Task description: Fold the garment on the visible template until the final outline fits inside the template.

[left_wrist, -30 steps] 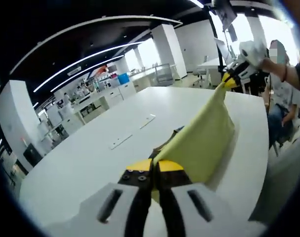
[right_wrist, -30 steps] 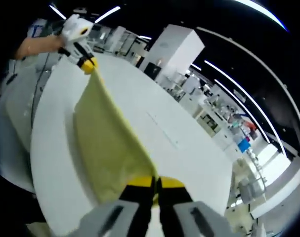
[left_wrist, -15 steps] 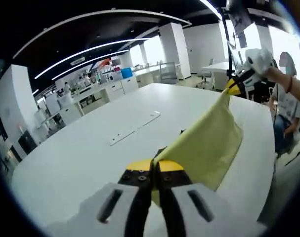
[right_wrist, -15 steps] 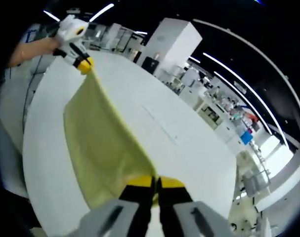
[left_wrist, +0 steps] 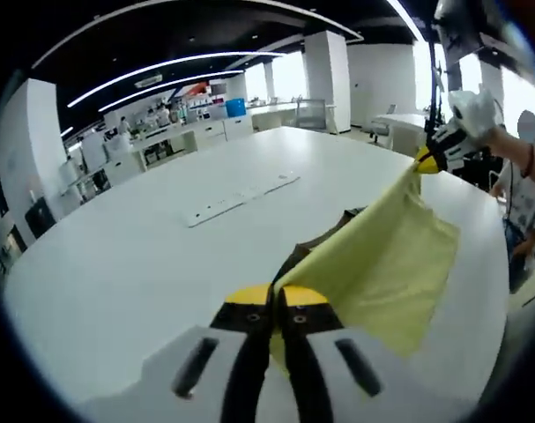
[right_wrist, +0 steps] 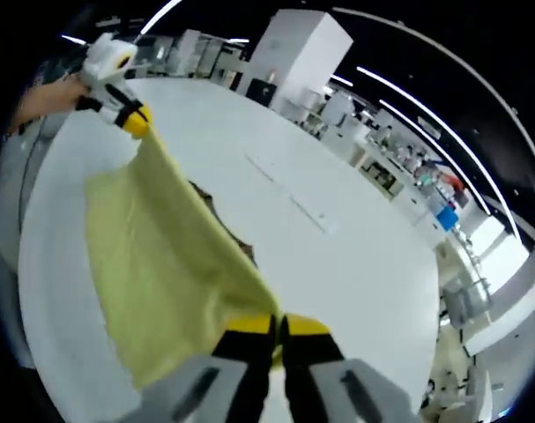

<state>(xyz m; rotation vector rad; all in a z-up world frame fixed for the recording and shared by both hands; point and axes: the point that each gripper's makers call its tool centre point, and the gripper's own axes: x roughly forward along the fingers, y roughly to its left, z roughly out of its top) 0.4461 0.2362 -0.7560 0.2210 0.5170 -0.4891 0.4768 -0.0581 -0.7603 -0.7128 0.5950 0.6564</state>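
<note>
Garment [left_wrist: 386, 264] first: over the last second this pale yellow cloth has swung lower and flatter above the white table [left_wrist: 135, 256], and a dark shape on the tabletop, probably the template [left_wrist: 338, 227], now peeks out past its stretched top edge. I judge this as the cloth being carried in over the template for laying down, with folding proper not yet begun. The left gripper [left_wrist: 278, 300] has its jaws shut on one corner of the cloth. The right gripper [right_wrist: 278, 328] has its jaws shut on the opposite corner, so the top edge runs taut between them and the rest hangs free. Count: one garment, one dark template partly hidden, two grippers, two pale flat strips [left_wrist: 241, 192] lying farther along the table.
</note>
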